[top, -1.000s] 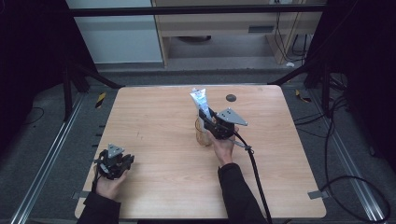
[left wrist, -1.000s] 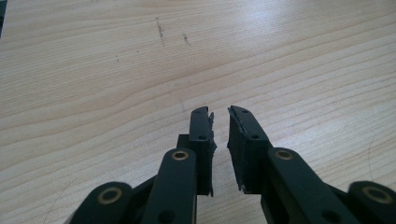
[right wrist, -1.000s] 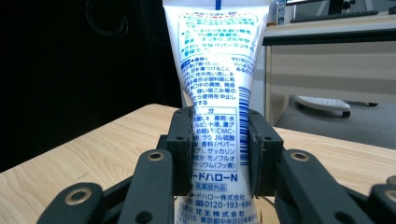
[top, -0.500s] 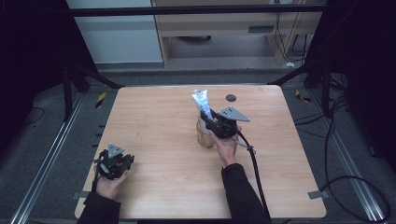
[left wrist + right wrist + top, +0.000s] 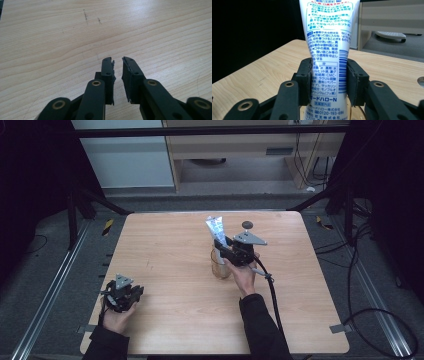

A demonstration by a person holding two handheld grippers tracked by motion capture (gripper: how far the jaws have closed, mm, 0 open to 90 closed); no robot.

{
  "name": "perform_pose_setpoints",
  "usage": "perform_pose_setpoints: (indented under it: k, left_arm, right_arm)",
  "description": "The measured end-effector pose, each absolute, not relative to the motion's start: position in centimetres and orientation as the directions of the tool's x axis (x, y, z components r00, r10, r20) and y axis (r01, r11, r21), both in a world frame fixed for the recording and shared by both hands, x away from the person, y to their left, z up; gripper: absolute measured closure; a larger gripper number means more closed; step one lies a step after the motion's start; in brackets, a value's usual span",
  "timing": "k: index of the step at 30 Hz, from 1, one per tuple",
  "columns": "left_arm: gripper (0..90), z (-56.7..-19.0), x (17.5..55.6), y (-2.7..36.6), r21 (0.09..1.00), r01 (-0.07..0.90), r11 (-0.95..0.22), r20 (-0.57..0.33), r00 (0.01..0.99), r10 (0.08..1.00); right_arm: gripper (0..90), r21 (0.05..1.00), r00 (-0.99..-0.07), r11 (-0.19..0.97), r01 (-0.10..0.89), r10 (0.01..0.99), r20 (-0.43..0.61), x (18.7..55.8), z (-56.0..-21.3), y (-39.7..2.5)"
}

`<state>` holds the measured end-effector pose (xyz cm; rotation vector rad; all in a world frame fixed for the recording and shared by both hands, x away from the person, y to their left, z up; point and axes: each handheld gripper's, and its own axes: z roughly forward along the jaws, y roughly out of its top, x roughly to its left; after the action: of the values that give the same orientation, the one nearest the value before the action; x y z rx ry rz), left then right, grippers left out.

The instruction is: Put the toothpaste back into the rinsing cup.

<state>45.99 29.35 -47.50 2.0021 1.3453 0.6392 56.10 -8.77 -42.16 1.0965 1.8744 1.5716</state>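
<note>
White plastic tube (image 5: 329, 45), printed in blue and green, soft-walled. I have it upright in my right tongs (image 5: 329, 82), jaws pressed on its two flat sides low on the body, printed face toward the camera. In the high view the tube (image 5: 215, 227) stands above a clear glass (image 5: 220, 266) set a little toward the far edge from the middle of the table (image 5: 165, 320); its lower end is at or just inside the glass's mouth, though I cannot tell whether it touches the rim.

Handling, as I judge it: light, pliable, smooth-skinned. A hard squeeze would dent the wall or push the contents; a slack one would let it slide. The stiffer lower body, where I hold it now, looks the best place; the flat crimped top end would bend.

Right tongs (image 5: 231, 251): my hand comes from the near edge, forearm slanting toward the far edge, wrist level, jaws pointing away from me.

Left tongs (image 5: 121, 292): resting near the near left corner, hand wrapped round the grip. Left tongs (image 5: 118, 65) are nearly closed, a narrow gap between the jaws, nothing in them, tilted down at bare wood.

Small dark round thing (image 5: 247, 224): near the far edge, apart from the glass.
</note>
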Motion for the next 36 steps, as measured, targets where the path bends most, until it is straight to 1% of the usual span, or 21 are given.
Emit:
perform_pose_setpoints:
  k: [11,17,20,25,28,32,36]
  left_arm:
    - [78.3,-47.5,46.0,29.3,0.731,0.623,-0.277,0.046,0.360,0.932]
    - [78.4,-47.5,46.0,29.3,0.731,0.624,-0.276,0.046,0.360,0.932]
    - [78.3,-47.5,46.0,29.3,0.732,0.623,-0.276,0.046,0.359,0.932]
    - [78.4,-47.5,46.0,29.3,0.732,0.623,-0.276,0.046,0.359,0.932]
    - [78.4,-47.5,46.0,29.4,0.733,0.623,-0.273,0.044,0.358,0.933]
    - [78.4,-47.5,46.0,29.4,0.733,0.623,-0.273,0.044,0.357,0.933]
    - [78.5,-47.5,46.0,29.3,0.731,0.624,-0.276,0.045,0.360,0.932]
  right_arm:
    - [62.0,0.932,-0.581,0.078,0.355,0.799,0.154,56.3,-41.0,-8.6]
    - [68.0,0.920,-0.581,0.088,0.383,0.797,0.166,56.2,-40.5,-8.8]
    - [69.5,0.919,-0.586,0.093,0.384,0.794,0.164,56.1,-40.2,-8.9]
    - [70.0,0.946,-0.606,0.029,0.322,0.775,0.182,55.8,-40.1,-8.9]
    - [70.1,0.962,-0.598,0.001,0.272,0.784,0.168,55.7,-40.7,-8.7]
    - [70.1,0.968,-0.601,0.024,0.250,0.788,0.136,55.7,-42.1,-8.6]
    - [70.0,0.975,-0.596,0.018,0.223,0.794,0.122,55.5,-42.9,-8.7]
